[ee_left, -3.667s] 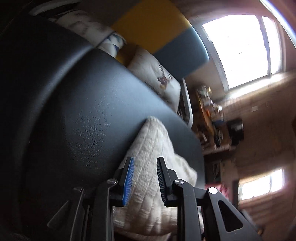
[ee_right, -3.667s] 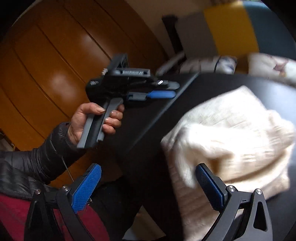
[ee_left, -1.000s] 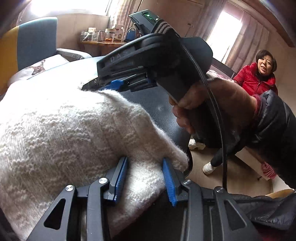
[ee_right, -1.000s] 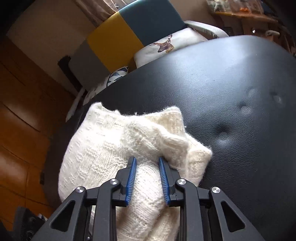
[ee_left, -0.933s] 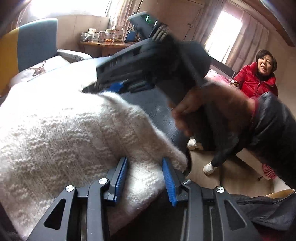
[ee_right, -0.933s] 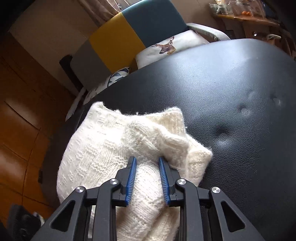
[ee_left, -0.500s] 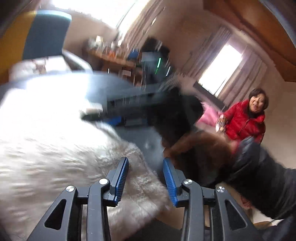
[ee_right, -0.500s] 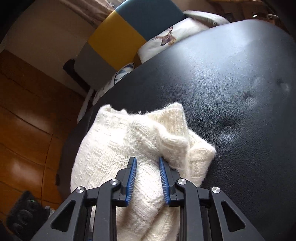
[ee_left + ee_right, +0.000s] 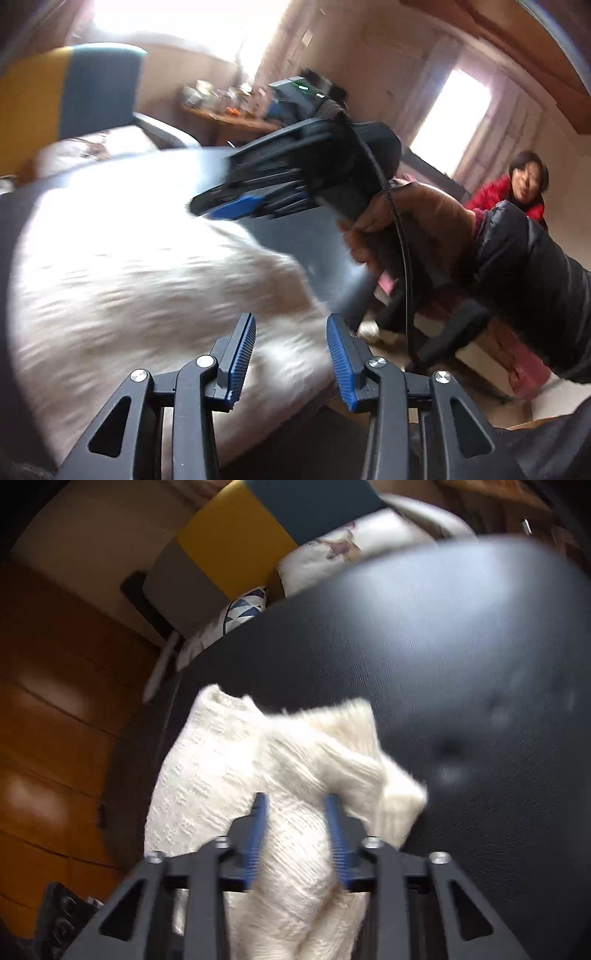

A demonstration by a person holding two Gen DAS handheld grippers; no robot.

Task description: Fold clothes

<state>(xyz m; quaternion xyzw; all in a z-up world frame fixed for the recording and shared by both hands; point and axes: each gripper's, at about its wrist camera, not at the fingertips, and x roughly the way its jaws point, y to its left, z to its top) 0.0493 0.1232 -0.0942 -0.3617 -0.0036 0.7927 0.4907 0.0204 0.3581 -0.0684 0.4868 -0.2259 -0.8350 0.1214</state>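
Observation:
A cream knitted sweater lies bunched on the black padded table. In the left wrist view my left gripper is at the sweater's near edge, its jaws partly closed with blurred knit filling the gap. My right gripper is shut on a thick fold of the sweater, which bulges up between its blue pads. The left wrist view also shows the right gripper from the side, just above the cloth, held by a hand in a black sleeve.
A yellow and blue chair with a printed cushion stands behind the table. Wooden panelling is on the left. A person in red sits at the right, and a side table holds jars.
Both grippers have risen and tilted up with the sweater's near edge. The sweater is more bunched in the right wrist view, and both views are now motion blurred.

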